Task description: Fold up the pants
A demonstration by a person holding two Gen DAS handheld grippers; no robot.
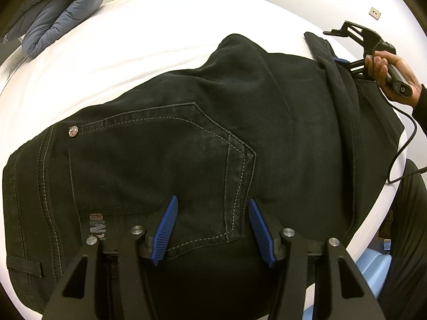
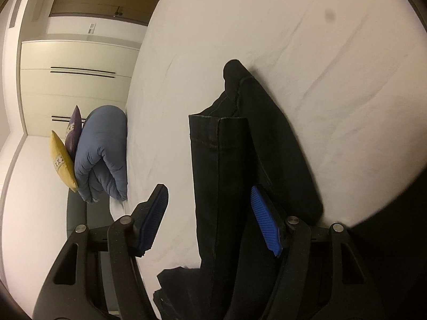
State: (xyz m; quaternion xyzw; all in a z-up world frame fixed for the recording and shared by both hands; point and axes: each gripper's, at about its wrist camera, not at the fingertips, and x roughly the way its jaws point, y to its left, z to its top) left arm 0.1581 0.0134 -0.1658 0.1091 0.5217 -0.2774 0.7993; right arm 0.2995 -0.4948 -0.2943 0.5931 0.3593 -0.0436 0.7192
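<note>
Black jeans (image 1: 213,138) lie on a white bed (image 1: 133,40), seat side up with a stitched back pocket showing. My left gripper (image 1: 213,205) is open just above the pocket, its blue pads apart and holding nothing. In the left wrist view the right gripper (image 1: 355,42) is at the far right by the folded-over leg ends, held in a hand. In the right wrist view my right gripper (image 2: 208,194) is open, and the hemmed leg ends (image 2: 221,160) stand between its pads, close to the right pad.
A rolled blue duvet (image 1: 58,10) lies at the far left of the bed; it also shows in the right wrist view (image 2: 104,154) beside a yellow cushion (image 2: 62,160) and a purple cushion (image 2: 74,130). A black cable (image 1: 403,149) hangs off the bed's right edge. White wardrobes (image 2: 77,85) stand behind.
</note>
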